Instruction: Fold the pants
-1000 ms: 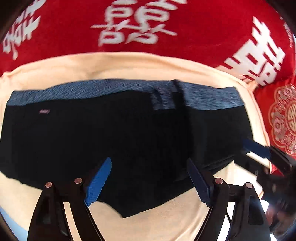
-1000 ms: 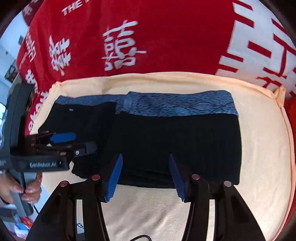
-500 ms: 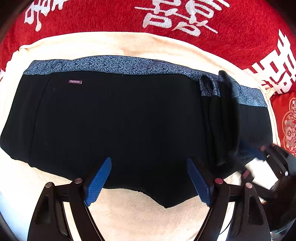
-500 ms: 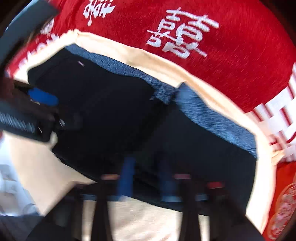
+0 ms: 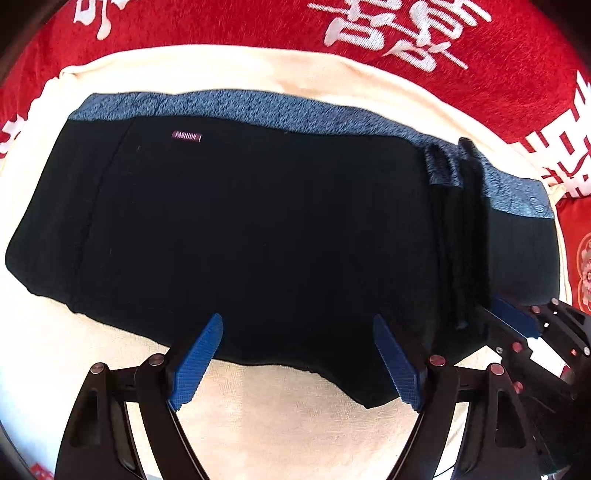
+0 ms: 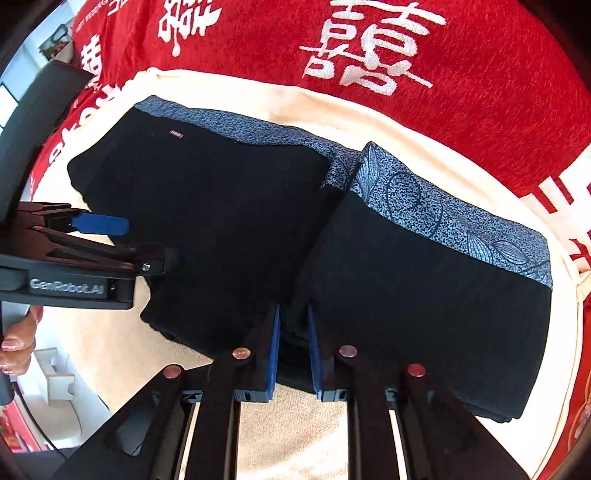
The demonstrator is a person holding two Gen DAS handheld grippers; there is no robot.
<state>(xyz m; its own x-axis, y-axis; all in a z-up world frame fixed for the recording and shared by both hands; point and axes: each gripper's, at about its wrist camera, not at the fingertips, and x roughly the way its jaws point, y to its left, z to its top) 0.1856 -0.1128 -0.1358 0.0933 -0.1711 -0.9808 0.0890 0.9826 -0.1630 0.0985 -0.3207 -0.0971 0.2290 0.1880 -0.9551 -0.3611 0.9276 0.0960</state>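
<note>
- Lying flat on a cream towel (image 5: pixel 303 417), the pants (image 5: pixel 251 236) are spread with the blue patterned waistband (image 5: pixel 280 110) along the far edge; a raised pleat runs across them near the right end
- Judged soft, light and limp; the cloth will sag and drape when lifted, so it needs hold at two points; the knit looks grippy rather than slick
- Take hold at the near hem or at the raised pleat, where several layers bunch together
- Right gripper (image 6: pixel 293 354): jaws nearly together on the bunched black fold, cloth between the pads; jaws easing slightly wider
- Left gripper (image 5: pixel 299 365): jaws wide apart, holding nothing, poised above the near hem
- Surroundings: red blanket (image 5: pixel 229 22) with white characters beyond the towel; nothing lies on the pants; each gripper sits close beside the other, so crossing paths is the main hazard
</note>
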